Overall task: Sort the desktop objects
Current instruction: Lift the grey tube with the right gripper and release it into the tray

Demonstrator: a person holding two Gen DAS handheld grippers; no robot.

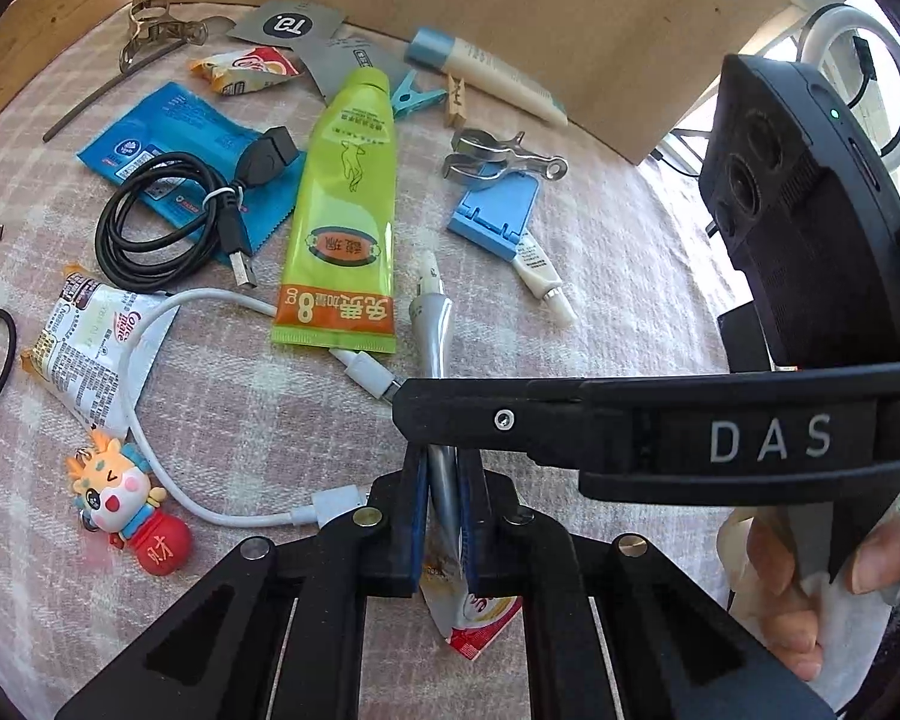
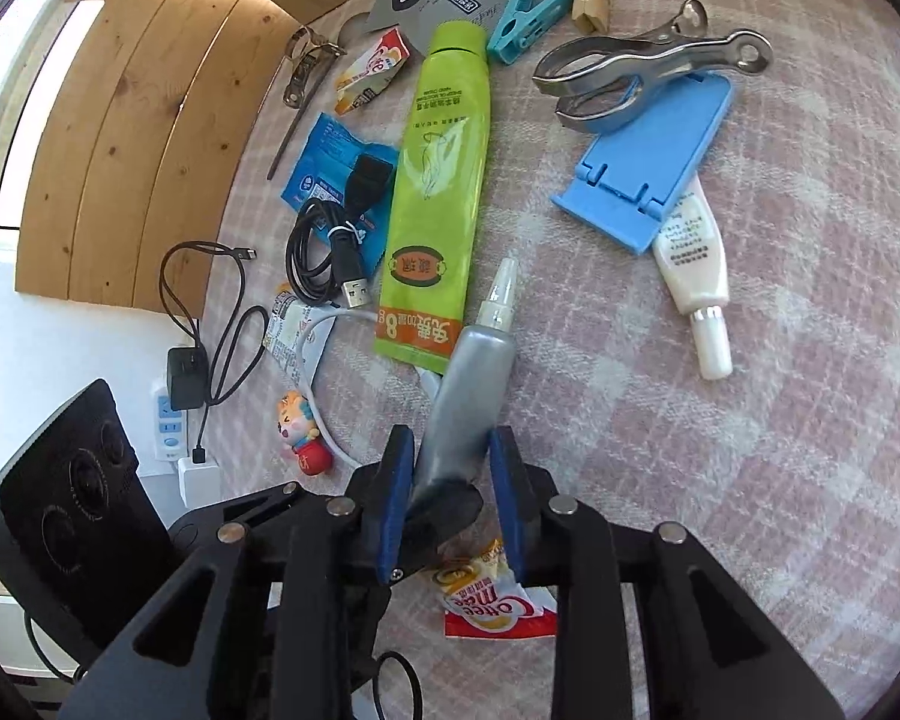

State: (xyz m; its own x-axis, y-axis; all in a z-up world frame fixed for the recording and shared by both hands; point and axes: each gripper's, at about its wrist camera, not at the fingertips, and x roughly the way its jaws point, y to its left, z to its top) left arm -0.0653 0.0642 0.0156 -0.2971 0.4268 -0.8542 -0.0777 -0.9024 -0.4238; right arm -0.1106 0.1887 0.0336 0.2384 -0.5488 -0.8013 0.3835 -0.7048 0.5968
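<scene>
Grey tube (image 1: pixel 433 324) is being picked from the checked surface (image 1: pixel 600 276): the left claw (image 1: pixel 444 498) pinches its flat tail, the right claw (image 2: pixel 450 480) straddles it loosely, so lifting to its pile likely comes next; tubes visible: four, metal clips: two.

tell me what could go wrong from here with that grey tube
1. The left gripper pinches the grey tube only at its flat tail, so the tube may swing or slip when lifted.
2. The right gripper straddles the same tube, with one finger crossing the left one's tips; pulling away could knock them together.
3. The white cable ends right beside the tube and could get dragged.
</scene>
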